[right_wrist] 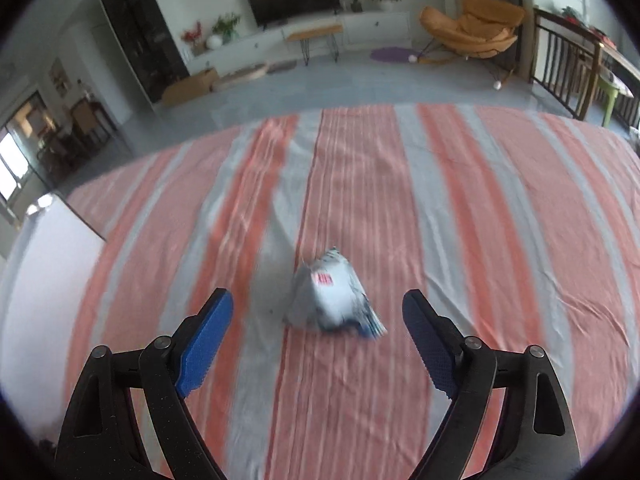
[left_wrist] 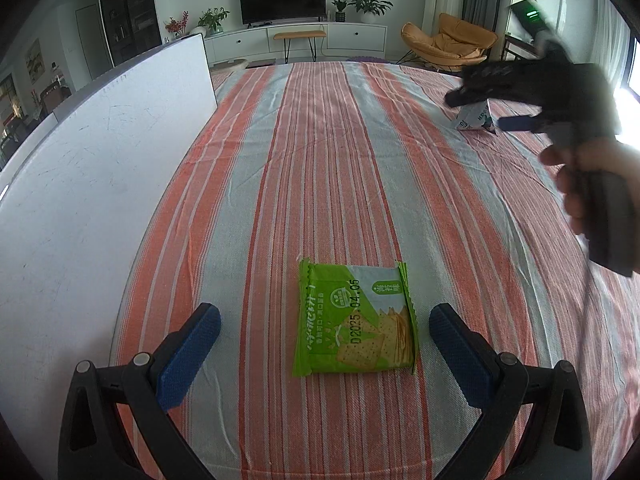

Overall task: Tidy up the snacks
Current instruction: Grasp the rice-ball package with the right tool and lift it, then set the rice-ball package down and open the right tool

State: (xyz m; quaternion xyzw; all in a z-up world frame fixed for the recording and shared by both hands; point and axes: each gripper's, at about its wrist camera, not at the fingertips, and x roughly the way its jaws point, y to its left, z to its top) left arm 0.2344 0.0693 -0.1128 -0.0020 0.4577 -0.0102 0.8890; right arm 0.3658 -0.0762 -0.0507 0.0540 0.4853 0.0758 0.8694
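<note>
A green cracker packet point(left_wrist: 356, 320) lies flat on the striped tablecloth point(left_wrist: 320, 140), between the open fingers of my left gripper point(left_wrist: 324, 320), nearer the right finger. A white-and-blue snack packet point(right_wrist: 334, 296) lies on the cloth just ahead of my open right gripper point(right_wrist: 318, 312), between its fingertips; the view is blurred. In the left wrist view the right gripper point(left_wrist: 476, 110) hovers over that packet point(left_wrist: 476, 118) at the far right, held by a hand point(left_wrist: 592, 184).
A white board or box wall point(left_wrist: 100, 168) stands along the table's left side, also seen in the right wrist view point(right_wrist: 44, 280). Beyond the table are a TV cabinet point(left_wrist: 296, 38) and an orange chair point(left_wrist: 448, 40).
</note>
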